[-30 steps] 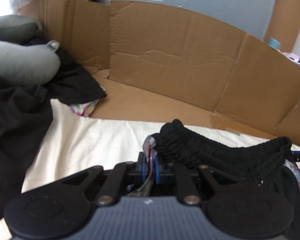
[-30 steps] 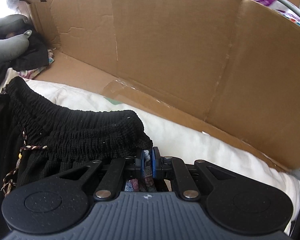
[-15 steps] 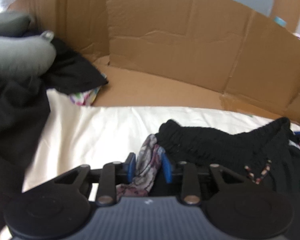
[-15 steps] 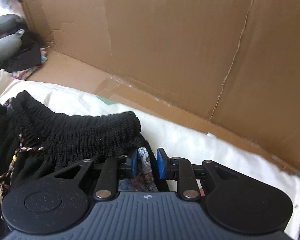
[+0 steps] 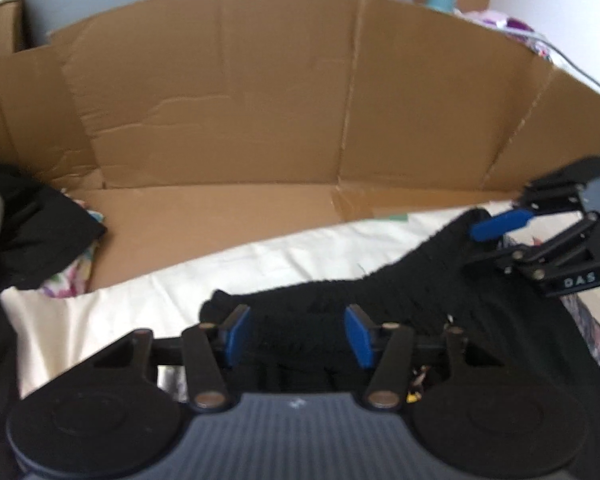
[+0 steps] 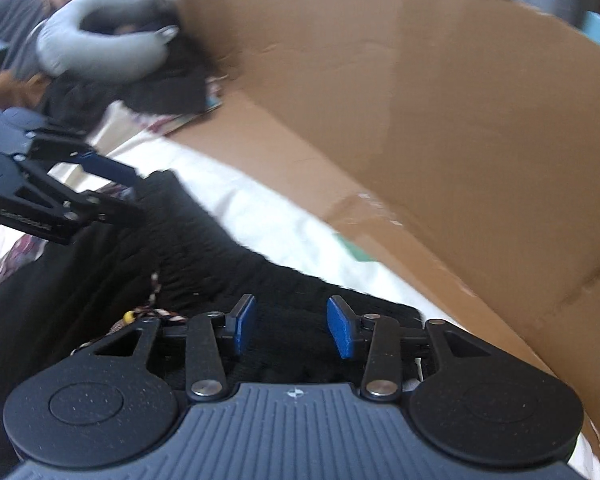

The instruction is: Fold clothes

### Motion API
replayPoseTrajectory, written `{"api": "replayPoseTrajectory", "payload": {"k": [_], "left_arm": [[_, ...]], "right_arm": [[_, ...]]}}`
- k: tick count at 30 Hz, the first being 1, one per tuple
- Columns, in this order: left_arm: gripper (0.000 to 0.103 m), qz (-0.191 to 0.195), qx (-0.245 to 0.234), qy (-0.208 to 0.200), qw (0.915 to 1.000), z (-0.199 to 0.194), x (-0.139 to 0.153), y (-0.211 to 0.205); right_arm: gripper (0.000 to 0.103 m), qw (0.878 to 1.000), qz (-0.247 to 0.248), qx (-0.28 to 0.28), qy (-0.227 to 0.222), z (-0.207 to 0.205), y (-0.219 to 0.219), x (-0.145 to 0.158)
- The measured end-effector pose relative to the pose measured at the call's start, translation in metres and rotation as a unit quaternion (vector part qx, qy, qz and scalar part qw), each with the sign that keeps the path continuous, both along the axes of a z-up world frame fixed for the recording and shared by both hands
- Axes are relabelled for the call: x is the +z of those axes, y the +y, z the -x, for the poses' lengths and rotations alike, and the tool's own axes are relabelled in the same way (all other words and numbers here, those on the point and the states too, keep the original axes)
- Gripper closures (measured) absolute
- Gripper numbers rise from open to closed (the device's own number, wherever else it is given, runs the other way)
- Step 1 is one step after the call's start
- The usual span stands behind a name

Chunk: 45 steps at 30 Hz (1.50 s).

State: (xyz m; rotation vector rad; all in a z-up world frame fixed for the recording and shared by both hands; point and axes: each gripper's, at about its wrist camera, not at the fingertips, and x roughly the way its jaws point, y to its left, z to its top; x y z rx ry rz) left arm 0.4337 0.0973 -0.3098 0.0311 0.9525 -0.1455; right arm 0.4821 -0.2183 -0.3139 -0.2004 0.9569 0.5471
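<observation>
Two black two-finger grippers work over one black garment with a gathered elastic waistband (image 5: 384,292), which lies on a cream sheet (image 5: 112,304). The left gripper (image 5: 298,334) has just been opening: its two blue pads stand apart, the left end of the waistband lying loose between them, untouched by either pad. The right gripper (image 6: 292,326) has likewise just been opening, and its two blue pads straddle the waistband's right end without pressing it. One braided drawstring (image 6: 148,312) trails just left of the right jaws. Beyond both sets of jaws stands one brown cardboard wall (image 5: 260,92). Far to the left of the jaws sits one grey U-shaped neck pillow (image 6: 100,52) on a heap of dark clothes (image 5: 32,232); how many pieces it holds cannot be told.
</observation>
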Motion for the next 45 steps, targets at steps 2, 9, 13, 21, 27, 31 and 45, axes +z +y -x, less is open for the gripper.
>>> {"api": "replayPoseTrajectory", "payload": {"k": [2,9,13,21,27,31,45], "left_arm": [[0.055,0.0,-0.014,0.005,0.9999,0.001,-0.004,0.0],[0.055,-0.007,-0.081,0.021,0.9965,-0.004,-0.008,-0.006],[0.055,-0.006,-0.073,0.034,0.9967,-0.005,-0.013,-0.004],[0.055,0.001,-0.05,0.027,0.9984,0.011,-0.021,-0.001],[0.055,-0.003,-0.036,0.032,0.9988,0.021,-0.032,-0.001],[0.055,-0.013,-0.035,0.035,0.9987,0.025,-0.037,-0.005],[0.067,0.004,0.01,0.005,0.9999,0.031,-0.038,-0.005]], "right_arm": [[0.056,1.0,0.002,0.023,0.005,-0.002,0.005,-0.003],[0.035,0.994,0.0,0.102,0.032,-0.014,0.022,-0.011],[0.029,0.987,0.029,0.146,0.053,-0.016,0.039,-0.022],[0.046,0.986,0.066,0.149,0.04,0.005,0.05,-0.036],[0.083,0.984,0.075,0.158,0.016,0.027,0.055,-0.034],[0.085,0.984,0.079,0.159,-0.005,0.035,0.057,-0.034],[0.091,0.992,0.028,0.114,-0.043,0.042,0.042,-0.025]]}}
